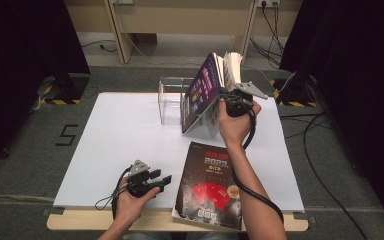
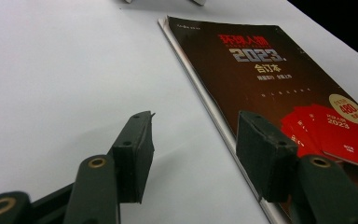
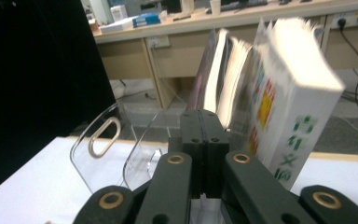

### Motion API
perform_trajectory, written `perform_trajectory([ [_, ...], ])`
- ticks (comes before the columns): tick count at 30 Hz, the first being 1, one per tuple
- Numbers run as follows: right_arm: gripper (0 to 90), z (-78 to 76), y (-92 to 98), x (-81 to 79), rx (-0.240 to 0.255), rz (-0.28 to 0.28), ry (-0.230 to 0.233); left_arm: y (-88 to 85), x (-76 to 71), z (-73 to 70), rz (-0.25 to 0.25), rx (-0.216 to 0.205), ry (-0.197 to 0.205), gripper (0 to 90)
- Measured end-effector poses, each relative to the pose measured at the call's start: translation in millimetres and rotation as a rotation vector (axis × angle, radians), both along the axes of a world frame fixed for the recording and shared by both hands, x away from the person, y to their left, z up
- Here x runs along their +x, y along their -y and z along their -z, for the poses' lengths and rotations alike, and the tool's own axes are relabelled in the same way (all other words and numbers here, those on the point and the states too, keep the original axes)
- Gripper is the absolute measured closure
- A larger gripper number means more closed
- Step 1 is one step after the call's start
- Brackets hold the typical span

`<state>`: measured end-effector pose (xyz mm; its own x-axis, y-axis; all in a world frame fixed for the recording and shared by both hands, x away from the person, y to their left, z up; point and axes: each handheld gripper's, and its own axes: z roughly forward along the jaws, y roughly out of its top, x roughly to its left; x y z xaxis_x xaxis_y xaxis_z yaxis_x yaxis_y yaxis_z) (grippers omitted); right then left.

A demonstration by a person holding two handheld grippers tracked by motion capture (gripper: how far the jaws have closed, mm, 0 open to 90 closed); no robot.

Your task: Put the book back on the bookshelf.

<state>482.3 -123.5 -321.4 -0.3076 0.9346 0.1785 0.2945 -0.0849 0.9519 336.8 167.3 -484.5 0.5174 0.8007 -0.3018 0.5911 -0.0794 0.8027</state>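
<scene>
High view: your right gripper (image 1: 230, 102) is holding its jaws pressed together on a thin part of the open book (image 1: 207, 90), which is tilting over the clear acrylic rack (image 1: 172, 100); whether anything is sitting in its slots, you cannot tell. Your left gripper (image 1: 160, 179) is resting with jaws apart and empty, just beside the dark magazine (image 1: 210, 185) overhanging the table's (image 1: 130, 135) near edge.

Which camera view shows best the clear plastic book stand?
The right gripper view: the clear stand is near, with curved dividers and a slot handle plainly visible. The high view shows it small, partly behind the tilted book.
</scene>
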Motion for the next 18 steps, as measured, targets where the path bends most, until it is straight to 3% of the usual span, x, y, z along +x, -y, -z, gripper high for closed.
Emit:
perform_trajectory([
  [3,90.0,-4.6,1.0,0.5,-0.005,0.018,0.023,-0.1,0.2,0.1,0.0,0.0,0.0,45.3],
  [18,90.0,-9.7,6.8,8.7,0.0,0.032,0.012,-0.3,0.1,0.2,0.0,-0.001,-0.001,45.3],
])
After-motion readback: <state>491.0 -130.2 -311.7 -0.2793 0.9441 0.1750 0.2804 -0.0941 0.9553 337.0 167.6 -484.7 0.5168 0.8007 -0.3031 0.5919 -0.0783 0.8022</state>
